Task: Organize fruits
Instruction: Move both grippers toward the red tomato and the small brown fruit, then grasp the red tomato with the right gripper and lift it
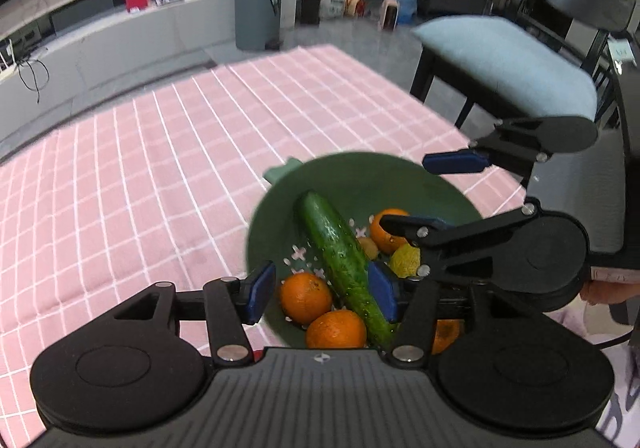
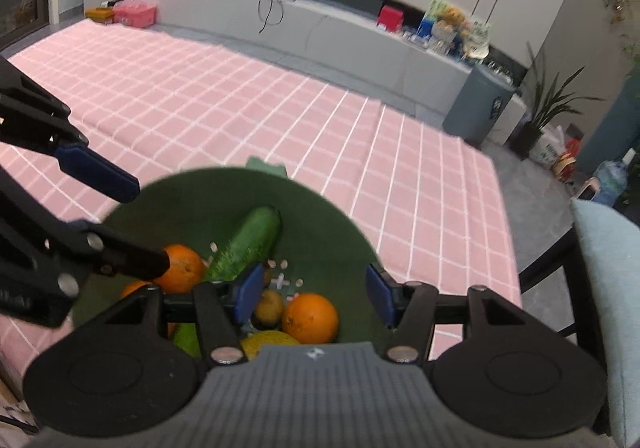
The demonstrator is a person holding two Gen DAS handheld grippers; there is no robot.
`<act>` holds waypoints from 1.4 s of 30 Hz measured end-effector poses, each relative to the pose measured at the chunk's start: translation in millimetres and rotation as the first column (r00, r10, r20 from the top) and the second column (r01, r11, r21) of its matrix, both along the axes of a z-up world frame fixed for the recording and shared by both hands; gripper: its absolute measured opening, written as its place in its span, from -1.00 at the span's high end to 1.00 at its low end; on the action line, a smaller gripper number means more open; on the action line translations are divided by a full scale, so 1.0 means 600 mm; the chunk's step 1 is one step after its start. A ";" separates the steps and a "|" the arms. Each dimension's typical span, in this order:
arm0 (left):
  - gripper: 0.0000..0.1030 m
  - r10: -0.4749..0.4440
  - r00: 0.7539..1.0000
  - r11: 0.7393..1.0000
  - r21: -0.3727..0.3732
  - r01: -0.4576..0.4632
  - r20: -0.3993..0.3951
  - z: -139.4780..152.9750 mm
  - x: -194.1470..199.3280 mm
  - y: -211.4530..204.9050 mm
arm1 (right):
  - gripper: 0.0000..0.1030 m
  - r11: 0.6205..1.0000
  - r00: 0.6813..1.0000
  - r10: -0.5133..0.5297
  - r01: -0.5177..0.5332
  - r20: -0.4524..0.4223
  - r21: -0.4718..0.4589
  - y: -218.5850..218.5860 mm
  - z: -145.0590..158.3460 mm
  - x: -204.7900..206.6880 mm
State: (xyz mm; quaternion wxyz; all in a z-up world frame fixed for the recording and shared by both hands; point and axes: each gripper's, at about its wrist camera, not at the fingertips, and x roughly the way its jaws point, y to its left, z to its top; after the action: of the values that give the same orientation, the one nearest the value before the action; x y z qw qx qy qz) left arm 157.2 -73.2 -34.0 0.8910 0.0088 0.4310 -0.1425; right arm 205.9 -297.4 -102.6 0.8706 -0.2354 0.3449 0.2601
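A green colander bowl sits on the pink checked tablecloth near its front right corner. It holds a cucumber, several oranges, a yellow lemon and a small brown fruit. My left gripper is open just above the bowl, its pads either side of an orange and the cucumber. My right gripper is open above the bowl's other side, over an orange. Each gripper shows in the other's view, open.
The pink tablecloth stretches away behind the bowl. A black chair with a light blue cushion stands by the table's right edge. A grey bin and a low shelf lie beyond.
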 end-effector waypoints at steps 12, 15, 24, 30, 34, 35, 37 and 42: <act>-0.22 -0.019 0.999 0.998 -0.052 0.020 0.033 0.011 -0.078 0.096 | -0.24 0.988 0.989 0.122 -0.128 0.078 0.081 0.061 0.044 -0.117; -0.22 -0.036 0.999 0.999 -0.036 0.037 0.025 -0.002 -0.092 0.118 | -0.23 0.982 0.977 0.177 -0.183 0.115 0.045 0.091 0.038 -0.148; -0.17 -0.056 0.998 0.996 -0.076 0.055 -0.014 -0.042 -0.112 0.169 | 0.09 0.916 0.913 0.393 -0.380 0.107 -0.127 0.163 -0.006 -0.186; -0.11 -0.056 0.998 0.994 -0.101 0.052 -0.039 -0.071 -0.109 0.184 | 0.29 0.826 0.847 0.530 -0.504 0.043 -0.253 0.191 -0.036 -0.178; -0.11 -0.044 0.998 0.994 -0.103 0.039 -0.042 -0.087 -0.106 0.192 | 0.40 0.743 0.797 0.603 -0.577 -0.037 -0.338 0.214 -0.056 -0.169; -0.11 -0.040 0.998 0.994 -0.099 0.036 -0.042 -0.090 -0.105 0.193 | 0.50 0.721 0.785 0.616 -0.593 -0.059 -0.360 0.217 -0.061 -0.165; -0.11 -0.026 0.999 0.995 -0.100 0.022 -0.043 -0.096 -0.104 0.197 | 0.50 0.675 0.766 0.634 -0.616 -0.107 -0.406 0.230 -0.072 -0.157; -0.11 -0.020 0.999 0.994 -0.104 0.016 -0.037 -0.109 -0.103 0.200 | 0.50 0.564 0.721 0.663 -0.658 -0.201 -0.500 0.264 -0.097 -0.144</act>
State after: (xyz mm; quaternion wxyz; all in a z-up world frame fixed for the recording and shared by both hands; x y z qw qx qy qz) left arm 95.6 46.7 -99.2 0.8806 -0.0364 0.4396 -0.1731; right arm 119.5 -139.0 -161.1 0.6083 -0.5825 0.2861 0.4570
